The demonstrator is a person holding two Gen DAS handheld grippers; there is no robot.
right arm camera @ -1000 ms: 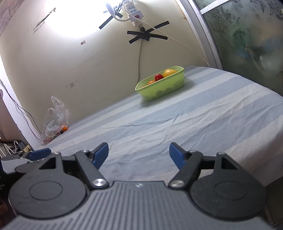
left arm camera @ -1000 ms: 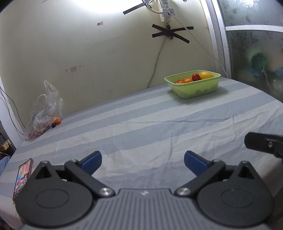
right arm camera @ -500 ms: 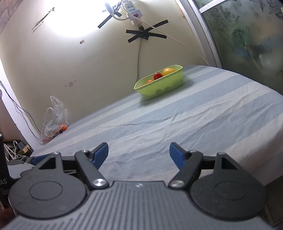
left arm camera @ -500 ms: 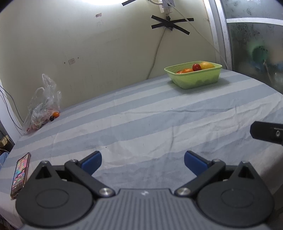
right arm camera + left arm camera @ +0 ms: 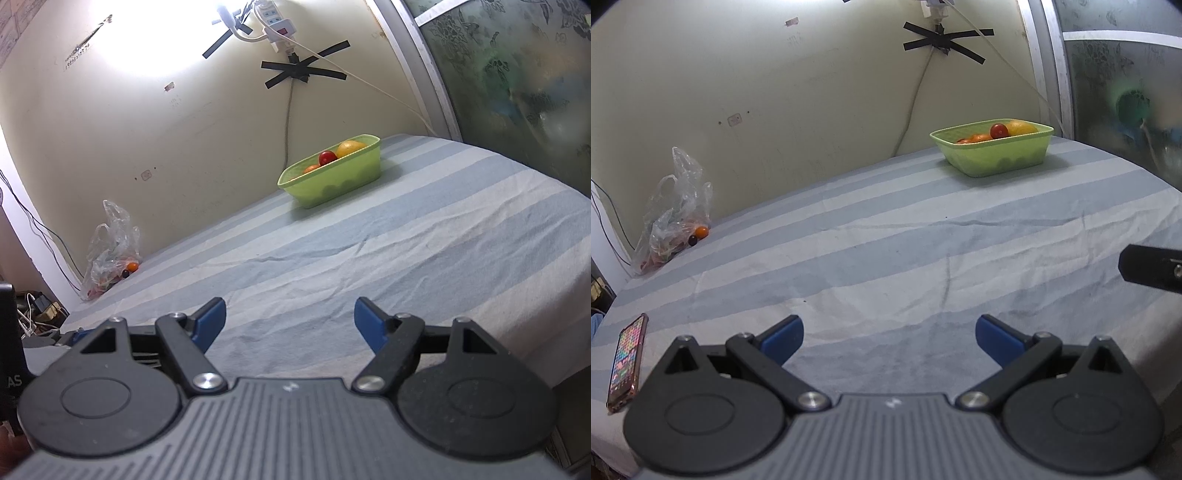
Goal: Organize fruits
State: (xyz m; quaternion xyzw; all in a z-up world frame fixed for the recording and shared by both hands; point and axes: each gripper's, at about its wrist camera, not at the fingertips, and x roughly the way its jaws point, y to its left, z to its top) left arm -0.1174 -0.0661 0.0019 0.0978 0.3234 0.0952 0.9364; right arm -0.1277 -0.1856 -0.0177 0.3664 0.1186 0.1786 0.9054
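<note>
I hold the left gripper (image 5: 888,338) and right gripper (image 5: 290,319) wide open and empty above the striped bed sheet (image 5: 905,240). Loose fruit waits in a crinkled clear plastic bag (image 5: 674,218) at the wall, well apart from the lime-green plastic basket (image 5: 991,151); small, soft, round fruit wants a light squeeze across its middle.

Matt black plastic left tool (image 5: 888,338) with ribbed grey housing, blue rubbery fingertips (image 5: 783,338), shiny metal pivot pins, wrinkled striped cotton sheet on the bed (image 5: 905,251) ahead of it, smooth pale-green plastic basket (image 5: 993,157) far ahead, glossy fruits (image 5: 999,130) inside, crinkled clear plastic bag (image 5: 674,218) far left, glossy phone (image 5: 626,363) beside left finger.
</note>
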